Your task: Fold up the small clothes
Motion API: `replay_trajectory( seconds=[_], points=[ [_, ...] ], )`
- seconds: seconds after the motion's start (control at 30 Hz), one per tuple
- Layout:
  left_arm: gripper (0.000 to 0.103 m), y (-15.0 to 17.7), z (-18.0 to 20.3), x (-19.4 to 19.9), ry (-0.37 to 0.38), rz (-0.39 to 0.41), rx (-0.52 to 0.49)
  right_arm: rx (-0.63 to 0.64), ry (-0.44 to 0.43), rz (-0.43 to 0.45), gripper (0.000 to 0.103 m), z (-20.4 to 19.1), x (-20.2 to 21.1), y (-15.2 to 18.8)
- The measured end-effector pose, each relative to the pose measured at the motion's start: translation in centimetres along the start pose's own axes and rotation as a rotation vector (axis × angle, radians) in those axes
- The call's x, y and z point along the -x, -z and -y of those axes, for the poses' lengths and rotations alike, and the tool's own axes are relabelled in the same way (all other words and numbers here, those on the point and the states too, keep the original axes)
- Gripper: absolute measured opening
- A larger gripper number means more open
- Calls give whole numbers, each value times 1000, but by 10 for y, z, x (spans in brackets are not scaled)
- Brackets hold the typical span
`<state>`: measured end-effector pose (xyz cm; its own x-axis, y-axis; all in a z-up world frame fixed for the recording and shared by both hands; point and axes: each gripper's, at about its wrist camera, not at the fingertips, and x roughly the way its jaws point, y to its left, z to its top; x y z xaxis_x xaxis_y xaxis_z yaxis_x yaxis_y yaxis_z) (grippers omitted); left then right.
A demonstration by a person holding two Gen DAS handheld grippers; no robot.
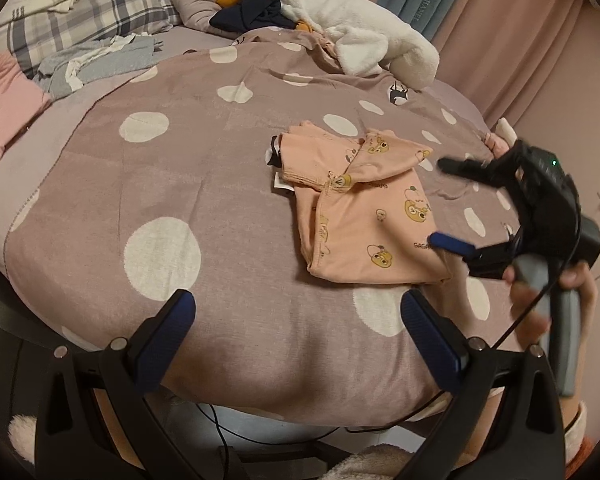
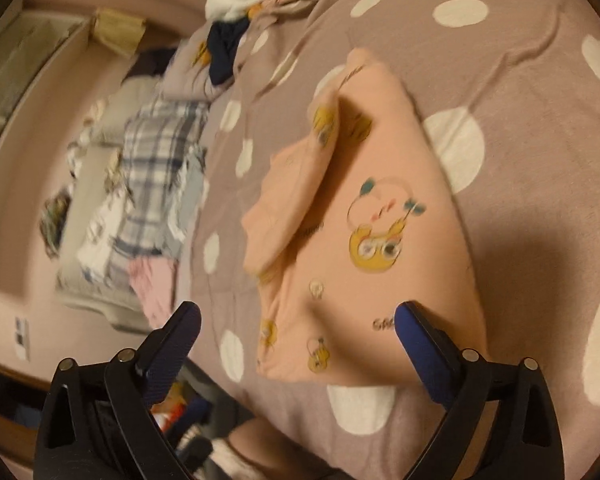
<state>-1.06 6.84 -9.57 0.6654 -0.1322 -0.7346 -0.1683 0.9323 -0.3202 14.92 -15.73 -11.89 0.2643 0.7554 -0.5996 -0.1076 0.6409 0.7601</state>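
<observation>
- peach printed garment (image 1: 356, 208) lying folded on the polka-dot duvet (image 1: 160, 184), right of centre in the left wrist view, one flap doubled over its far end.
- right gripper (image 1: 440, 204) spread wide at the garment's right edge, nothing clamped; lower blue finger (image 1: 452, 242) hanging over the near right corner of the cloth, upper finger well above it, pads not pressing.
- from the right wrist view, same garment (image 2: 364, 216) directly ahead of the right gripper (image 2: 296, 322), long axis running away from the fingers toward the folded flap (image 2: 296, 184); near hem just under the right-hand fingertip (image 2: 410, 320), left-hand one over bare duvet.
- left gripper (image 1: 300, 312) also released and empty, held over bare duvet just short of the garment's near edge, the cloth ahead and a little to its right.
- person's hand (image 1: 548, 292) wrapped round the right gripper's handle, blurred.
- right hand judged the nearer one; likely next call either another fold across the long axis from the near hem, or setting the bundle aside as done.
- risk, as a guess: loose top flap slipping open if the near corner is lifted alone.
- white fleece (image 1: 364, 36), dark clothes (image 1: 252, 14) and a plaid pillow (image 1: 84, 12) heaped at the far end of the bed, well apart from the garment.
</observation>
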Motion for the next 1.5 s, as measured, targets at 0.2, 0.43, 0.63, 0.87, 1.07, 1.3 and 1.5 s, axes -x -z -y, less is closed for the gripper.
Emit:
replay_trajectory(
  seconds=[0.2,0.43,0.63,0.87,1.07,1.3,1.5],
  points=[
    [103,0,-2,7,-20,10,-16,-70,-98,31,98,2,-2,-29],
    [103,2,-21,10,-22,1,35,-99,-68,1,98,-11,-31,-62],
    [103,-3,-37,-2,-15,-12,76,-38,-50,-38,98,-29,-52,-69],
    [103,-4,-59,-13,14,-3,149,6,-31,-101,98,-55,-93,-81],
    [103,-8,-75,-19,-17,-10,183,56,-105,-192,98,-81,-128,-79],
    [103,-7,-77,-17,-10,-12,213,116,-69,-194,98,-74,-98,-69],
    [103,-7,-44,-3,12,15,129,179,14,-104,98,-72,-49,-65]
  ],
)
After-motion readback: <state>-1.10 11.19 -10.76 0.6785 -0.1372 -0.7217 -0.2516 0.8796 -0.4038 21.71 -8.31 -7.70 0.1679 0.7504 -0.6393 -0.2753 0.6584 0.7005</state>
